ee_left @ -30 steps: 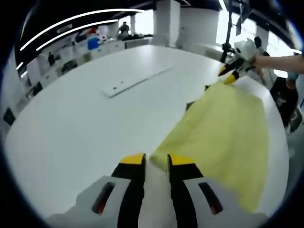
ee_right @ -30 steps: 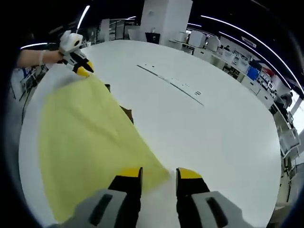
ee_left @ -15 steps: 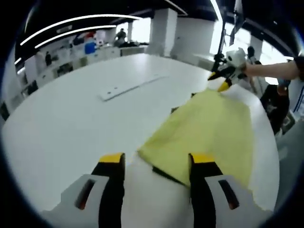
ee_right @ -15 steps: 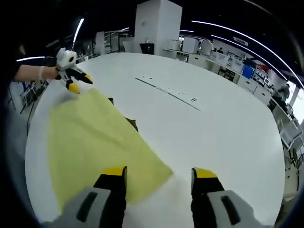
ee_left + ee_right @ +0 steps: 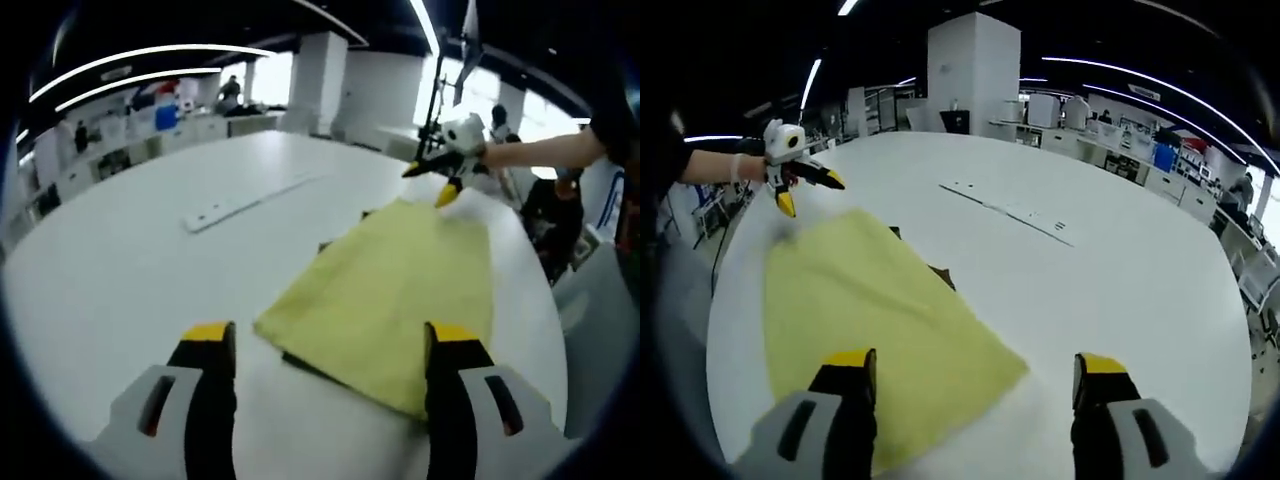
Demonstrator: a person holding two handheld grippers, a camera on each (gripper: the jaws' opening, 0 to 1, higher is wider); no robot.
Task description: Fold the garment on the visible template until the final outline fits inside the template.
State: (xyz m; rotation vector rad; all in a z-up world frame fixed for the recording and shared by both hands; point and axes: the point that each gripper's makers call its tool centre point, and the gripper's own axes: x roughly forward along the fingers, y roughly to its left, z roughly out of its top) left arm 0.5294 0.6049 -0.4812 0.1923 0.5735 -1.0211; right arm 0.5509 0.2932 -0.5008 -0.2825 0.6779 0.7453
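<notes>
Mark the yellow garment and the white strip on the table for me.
yellow garment (image 5: 395, 290), left gripper view, middle of the folded cloth.
white strip (image 5: 1010, 210), right gripper view, middle of its length.

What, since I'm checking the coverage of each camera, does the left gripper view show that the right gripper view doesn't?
The left gripper view looks across at the right gripper, open and held above the garment's far corner. The right gripper view looks the other way at the left gripper, open, in a gloved hand. Both share the yellow garment lying flat on the white table, with a long white strip beyond it.
</notes>
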